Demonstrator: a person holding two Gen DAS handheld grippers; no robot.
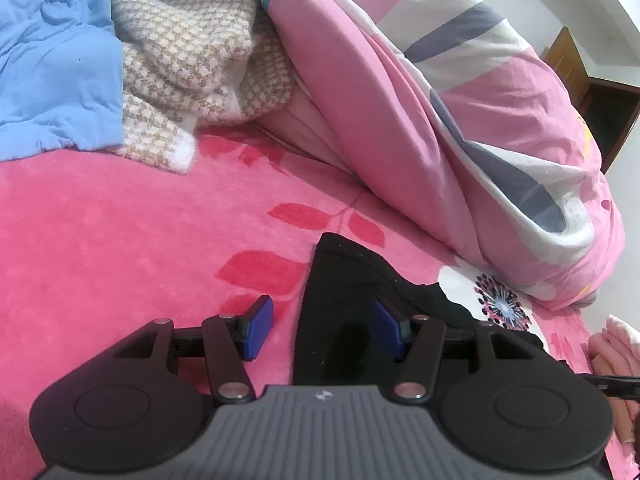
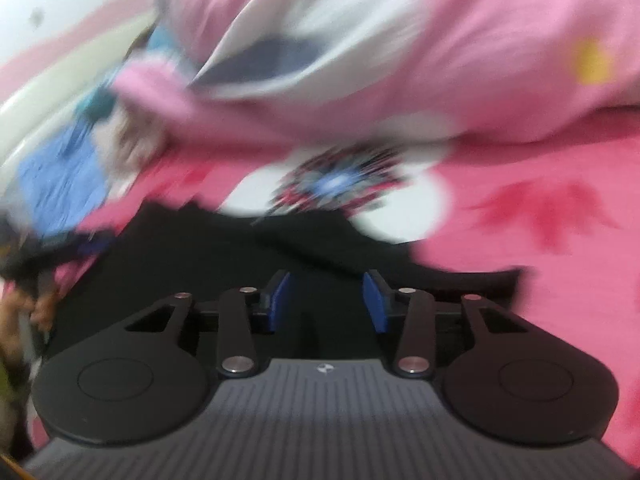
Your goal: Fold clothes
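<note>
Your left gripper (image 1: 323,330) and right gripper (image 2: 327,300) both hover with jaws apart, gripping nothing, over the black garment (image 1: 344,276) lying flat on the pink bed blanket (image 1: 120,232)

The bed blanket (image 1: 120,240) is hot pink with red leaf sprigs and one white flower with a dark speckled, blue-hearted centre (image 1: 502,306). On it lies a plain black garment (image 1: 340,280), beside a rolled quilt (image 1: 440,100) in soft pink with white and grey-blue leaf shapes. Further back sit a sky-blue cloth (image 1: 56,52) and a beige-and-white houndstooth knit (image 1: 188,52), and the gripper pads (image 1: 260,328) are deep blue.
</note>
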